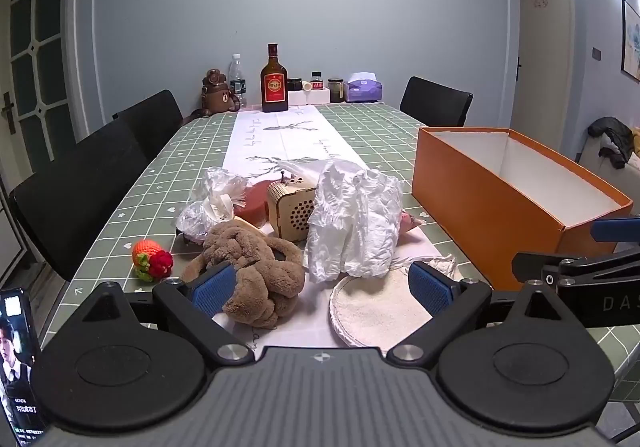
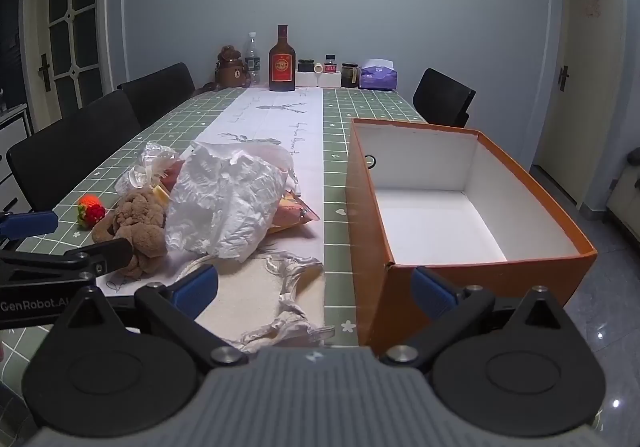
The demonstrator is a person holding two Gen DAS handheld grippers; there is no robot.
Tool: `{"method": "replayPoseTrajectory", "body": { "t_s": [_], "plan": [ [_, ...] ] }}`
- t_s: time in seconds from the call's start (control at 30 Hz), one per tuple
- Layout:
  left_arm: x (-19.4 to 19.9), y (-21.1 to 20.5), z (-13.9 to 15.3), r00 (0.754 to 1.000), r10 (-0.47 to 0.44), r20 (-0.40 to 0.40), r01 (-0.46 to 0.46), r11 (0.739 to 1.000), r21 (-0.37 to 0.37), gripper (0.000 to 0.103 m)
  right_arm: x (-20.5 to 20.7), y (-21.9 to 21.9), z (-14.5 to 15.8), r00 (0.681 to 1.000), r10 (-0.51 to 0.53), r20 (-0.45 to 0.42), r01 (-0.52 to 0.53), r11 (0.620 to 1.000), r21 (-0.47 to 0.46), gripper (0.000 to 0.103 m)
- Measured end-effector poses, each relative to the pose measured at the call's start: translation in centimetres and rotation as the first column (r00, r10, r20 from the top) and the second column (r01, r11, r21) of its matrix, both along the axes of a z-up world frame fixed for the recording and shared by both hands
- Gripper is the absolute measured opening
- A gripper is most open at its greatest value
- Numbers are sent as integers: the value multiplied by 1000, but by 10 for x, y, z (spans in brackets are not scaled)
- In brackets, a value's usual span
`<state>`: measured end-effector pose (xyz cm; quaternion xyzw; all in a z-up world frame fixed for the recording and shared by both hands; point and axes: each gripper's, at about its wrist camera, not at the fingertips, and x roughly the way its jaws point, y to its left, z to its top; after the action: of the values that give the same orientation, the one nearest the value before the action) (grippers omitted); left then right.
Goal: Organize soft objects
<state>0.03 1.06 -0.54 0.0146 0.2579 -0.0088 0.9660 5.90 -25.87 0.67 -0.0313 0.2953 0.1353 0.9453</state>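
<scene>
A brown plush toy (image 1: 256, 273) (image 2: 138, 231) lies on the table runner near the front edge. Beside it sit a crumpled white cloth (image 1: 354, 219) (image 2: 228, 195), a round cream pad (image 1: 372, 311) (image 2: 248, 287), a crumpled clear plastic bag (image 1: 212, 199) (image 2: 148, 171) and a knitted orange-red strawberry (image 1: 150, 259) (image 2: 91, 211). An open orange box (image 1: 512, 191) (image 2: 452, 279) with a white inside stands on the right. My left gripper (image 1: 320, 289) hangs open just short of the plush and pad. My right gripper (image 2: 316, 285) is open between the pad and the box's near corner, holding nothing.
A small wooden speaker box (image 1: 290, 207) stands among the soft things. Bottles, jars, a bear-shaped flask (image 1: 218, 93) and a purple tissue pack (image 1: 363, 89) line the table's far end. Black chairs (image 1: 92, 183) stand on the left and far right. A phone (image 1: 16, 363) glows at the lower left.
</scene>
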Motion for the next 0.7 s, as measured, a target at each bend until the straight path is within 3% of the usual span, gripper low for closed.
{"method": "replayPoseTrajectory", "body": {
  "t_s": [0.7],
  "plan": [
    [3,-2,-2,1000,22,-13,-22,1000,-6,103,1,7,-4,1000,13,-10,-14,1000,-13,100]
  ]
}}
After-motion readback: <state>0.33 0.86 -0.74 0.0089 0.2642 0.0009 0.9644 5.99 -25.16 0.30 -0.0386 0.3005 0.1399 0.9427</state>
